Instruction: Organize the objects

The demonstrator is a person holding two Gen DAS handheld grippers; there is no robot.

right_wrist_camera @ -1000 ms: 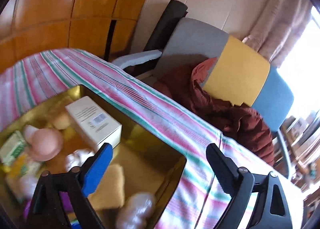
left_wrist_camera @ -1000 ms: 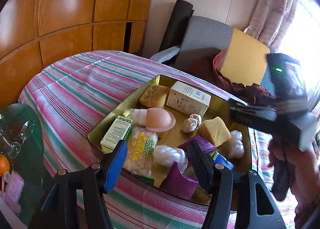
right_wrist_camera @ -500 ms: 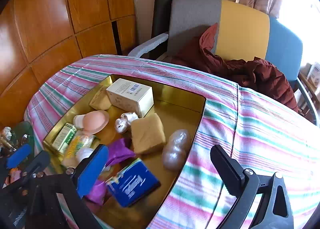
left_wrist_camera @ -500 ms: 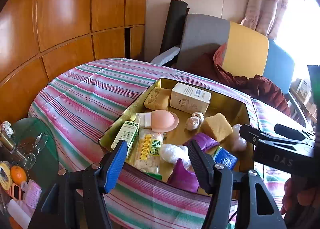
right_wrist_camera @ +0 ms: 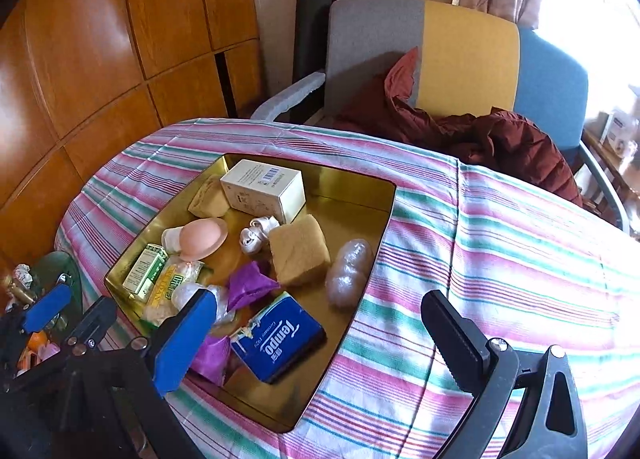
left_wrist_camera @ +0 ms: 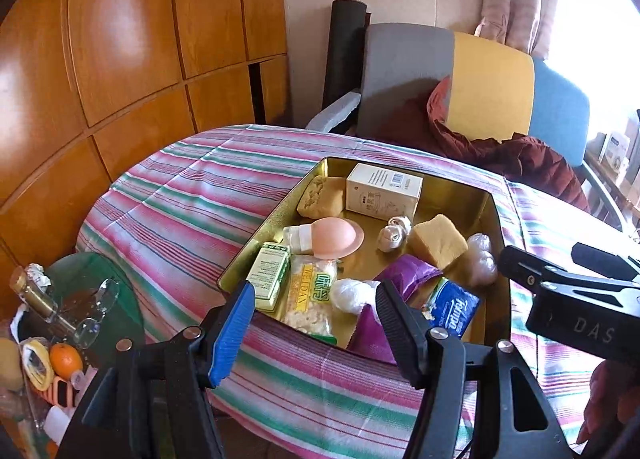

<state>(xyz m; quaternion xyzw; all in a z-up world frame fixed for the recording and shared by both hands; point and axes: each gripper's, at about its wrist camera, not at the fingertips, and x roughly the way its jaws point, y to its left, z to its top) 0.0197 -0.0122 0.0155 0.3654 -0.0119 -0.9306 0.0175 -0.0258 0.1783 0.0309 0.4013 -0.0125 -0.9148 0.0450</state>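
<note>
A striped-cloth counter [right_wrist_camera: 500, 243] carries a gold tray [right_wrist_camera: 352, 183] holding every visible item: white box [right_wrist_camera: 264, 187], sponge [right_wrist_camera: 300, 255], blue Tempo tissue pack [right_wrist_camera: 280, 339], purple wrapper [right_wrist_camera: 250, 285]. All lie loose inside, which fits sorting either finished or pending. Left tool [left_wrist_camera: 316, 323] and right tool [right_wrist_camera: 320, 339] hover with jaws apart, empty, pulled farther back than a second ago.

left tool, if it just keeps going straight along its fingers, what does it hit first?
Probably the near rim of the gold tray, then the snack packet and the clear wrapped lump just inside it; they sit between the open left tool fingers. Depth is unclear, so it could pass above the rim.
</note>
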